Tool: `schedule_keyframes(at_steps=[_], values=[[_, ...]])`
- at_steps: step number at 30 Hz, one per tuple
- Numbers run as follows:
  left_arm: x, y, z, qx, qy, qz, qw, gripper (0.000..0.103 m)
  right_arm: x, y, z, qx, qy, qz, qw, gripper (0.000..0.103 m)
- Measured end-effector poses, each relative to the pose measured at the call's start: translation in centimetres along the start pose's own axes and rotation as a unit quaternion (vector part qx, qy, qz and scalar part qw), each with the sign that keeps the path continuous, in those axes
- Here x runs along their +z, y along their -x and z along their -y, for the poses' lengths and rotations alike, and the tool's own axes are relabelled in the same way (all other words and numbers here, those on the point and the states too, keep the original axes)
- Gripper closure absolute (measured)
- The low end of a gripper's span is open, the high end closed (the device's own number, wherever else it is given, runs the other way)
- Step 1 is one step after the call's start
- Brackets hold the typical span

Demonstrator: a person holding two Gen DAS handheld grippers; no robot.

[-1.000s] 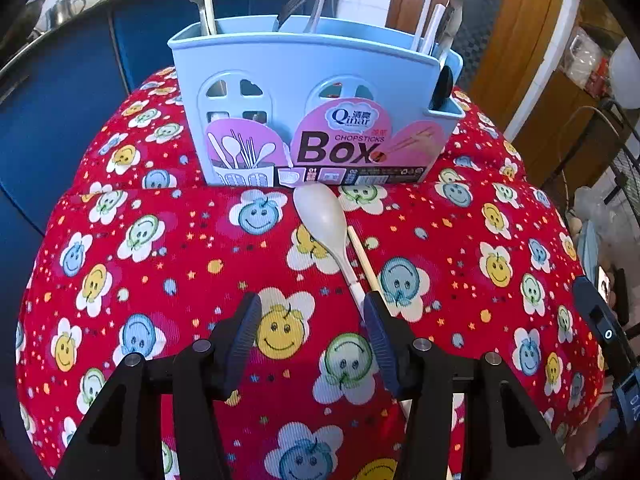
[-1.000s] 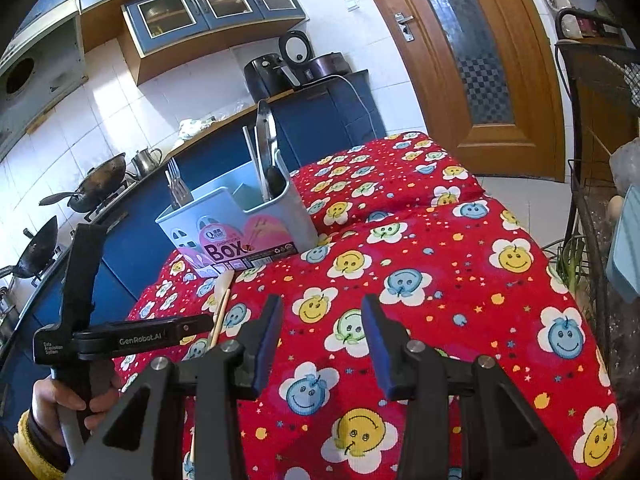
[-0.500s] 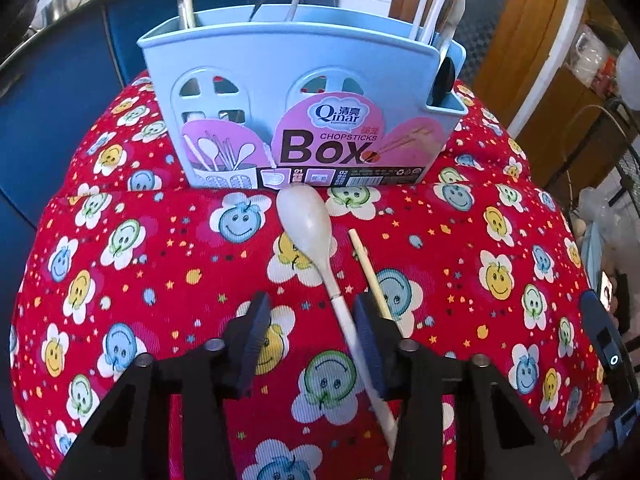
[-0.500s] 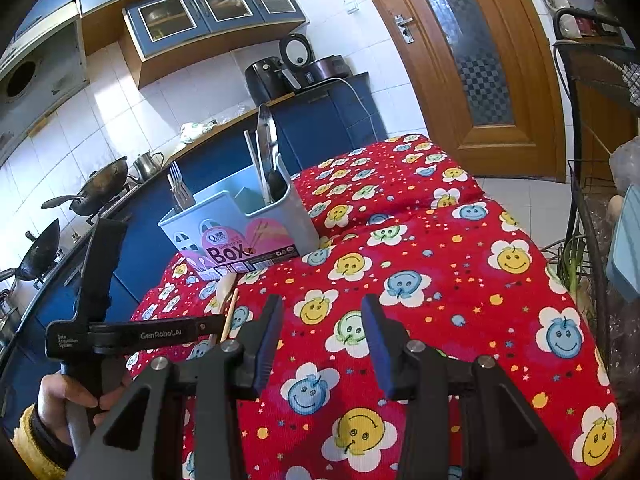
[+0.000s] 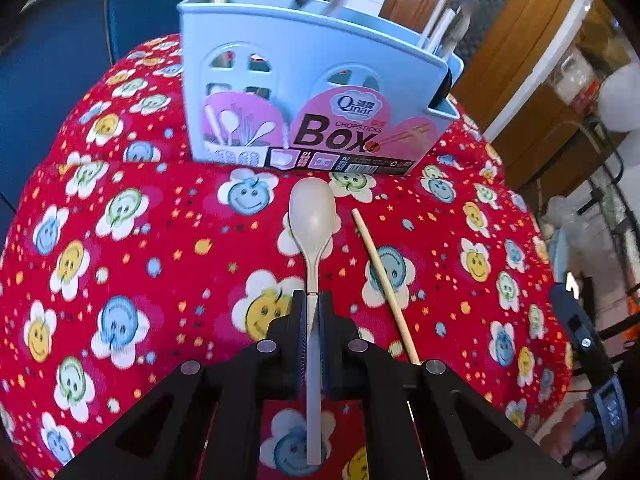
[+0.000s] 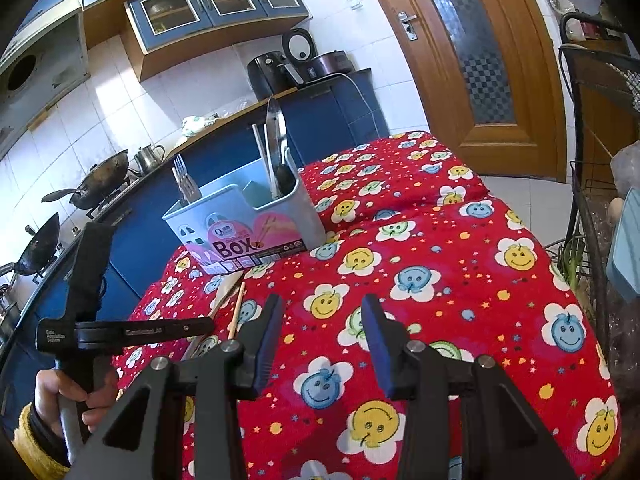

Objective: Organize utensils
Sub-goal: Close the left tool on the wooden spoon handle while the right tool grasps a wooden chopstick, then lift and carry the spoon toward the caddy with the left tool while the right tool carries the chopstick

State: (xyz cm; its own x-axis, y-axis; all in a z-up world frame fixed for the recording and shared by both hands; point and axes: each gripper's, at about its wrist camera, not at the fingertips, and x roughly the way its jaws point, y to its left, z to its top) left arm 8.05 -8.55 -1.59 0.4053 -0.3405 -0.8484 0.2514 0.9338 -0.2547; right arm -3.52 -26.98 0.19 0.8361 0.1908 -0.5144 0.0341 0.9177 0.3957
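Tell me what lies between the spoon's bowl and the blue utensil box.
Only bare red smiley cloth separates the spoon from the utensil box, as the left wrist view shows.

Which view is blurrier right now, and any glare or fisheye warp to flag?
Left wrist: softer overall, utensil box top smeared, spoon fairly sharp, tablecloth bulges from fisheye. Right wrist: crisp, sun glare on white wall tiles, door frame bowed, corners vignetted black.

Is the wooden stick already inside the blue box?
No, the wooden stick lies on the red flowery cloth in front of the blue box, beside the spoon.
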Motion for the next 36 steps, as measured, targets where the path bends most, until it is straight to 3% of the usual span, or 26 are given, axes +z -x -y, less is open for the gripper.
schedule_keyframes(at_steps=[8, 18, 30, 36], values=[[-1.0, 2.5, -2.7, -0.019, 0.019, 0.018, 0.9995, 0.098, 0.1, -0.7, -1.6, -0.002, 0.016, -0.032, 0.999, 0.059], [-1.5, 3.6, -6.7, -0.036, 0.058, 0.026, 0.9973, 0.098, 0.6, -2.9, -4.4, 0.007, 0.049, -0.106, 0.993, 0.059], [-1.9, 3.3, -8.1, -0.033, 0.061, 0.001, 0.9976, 0.098, 0.4, -7.3, -7.9, 0.019, 0.095, -0.224, 0.97, 0.06], [-1.7, 3.2, -7.9, -0.027, 0.048, -0.01, 0.9985, 0.098, 0.3, -9.2, -8.7, 0.018, 0.111, -0.264, 0.958, 0.068]])
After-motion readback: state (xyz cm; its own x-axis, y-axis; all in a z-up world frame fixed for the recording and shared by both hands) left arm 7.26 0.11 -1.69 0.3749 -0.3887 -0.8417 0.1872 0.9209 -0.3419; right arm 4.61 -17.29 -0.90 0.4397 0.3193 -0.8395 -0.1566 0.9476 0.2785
